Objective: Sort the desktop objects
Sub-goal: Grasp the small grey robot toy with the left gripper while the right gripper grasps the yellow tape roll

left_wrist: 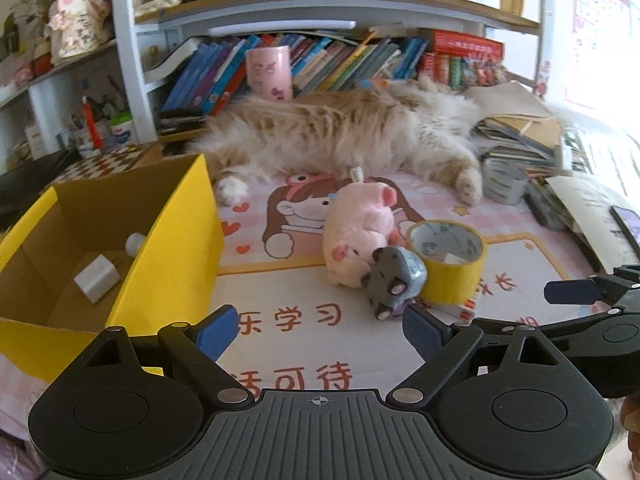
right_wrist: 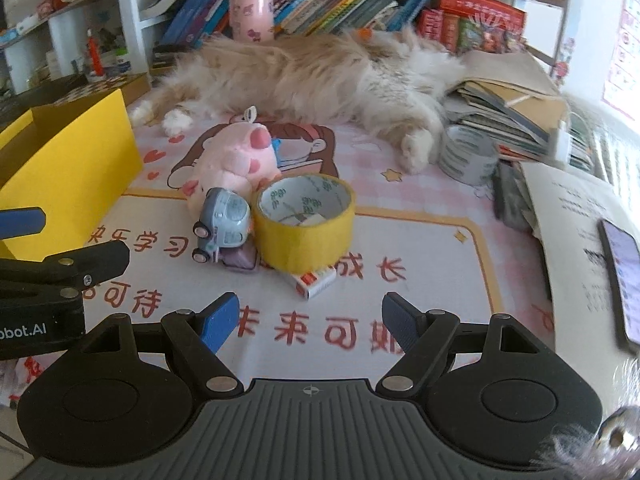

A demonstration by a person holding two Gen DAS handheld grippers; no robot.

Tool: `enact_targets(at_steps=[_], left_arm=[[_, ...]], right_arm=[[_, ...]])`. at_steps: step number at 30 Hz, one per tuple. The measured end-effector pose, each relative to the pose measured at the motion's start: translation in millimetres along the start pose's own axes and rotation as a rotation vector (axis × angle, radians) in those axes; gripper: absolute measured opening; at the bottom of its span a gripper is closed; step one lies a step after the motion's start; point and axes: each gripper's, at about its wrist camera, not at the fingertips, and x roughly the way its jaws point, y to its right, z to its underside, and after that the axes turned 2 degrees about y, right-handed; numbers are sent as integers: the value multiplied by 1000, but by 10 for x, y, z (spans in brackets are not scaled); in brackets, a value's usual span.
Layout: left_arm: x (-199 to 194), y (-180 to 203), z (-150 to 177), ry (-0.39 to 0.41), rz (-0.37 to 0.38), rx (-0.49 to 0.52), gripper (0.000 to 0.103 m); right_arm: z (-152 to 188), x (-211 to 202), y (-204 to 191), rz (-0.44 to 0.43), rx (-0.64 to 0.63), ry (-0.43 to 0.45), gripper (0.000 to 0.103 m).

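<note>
Both grippers hover with jaws spread, holding nothing.

Left gripper (left_wrist: 320,330) and right gripper (right_wrist: 310,320) face toy car (right_wrist: 222,220) against yellow tape roll (right_wrist: 305,224).

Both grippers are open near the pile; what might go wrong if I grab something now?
The toy car is tipped on its side against the pink plush pig and yellow tape roll; pulling one will likely shift the others. The tape roll sits partly on a small box, so it may slide. The cat lies right behind and may move.
</note>
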Motion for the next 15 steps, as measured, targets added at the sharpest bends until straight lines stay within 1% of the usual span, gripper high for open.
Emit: enact_targets(at_steps=[4, 8, 12, 15], left_arm=[[84, 8, -42, -10, -26, -26, 92], [139, 59, -102, -7, -16, -26, 92], [214, 159, -136, -14, -7, 11, 92], [335, 258, -132, -49, 7, 66, 92]], right_arm=[[-67, 117, 20, -20, -35, 5, 77], [-129, 190, 89, -3, -37, 23, 77], [-205, 251, 228, 12, 6, 46, 77], [-256, 309, 312, 18, 24, 51, 77]])
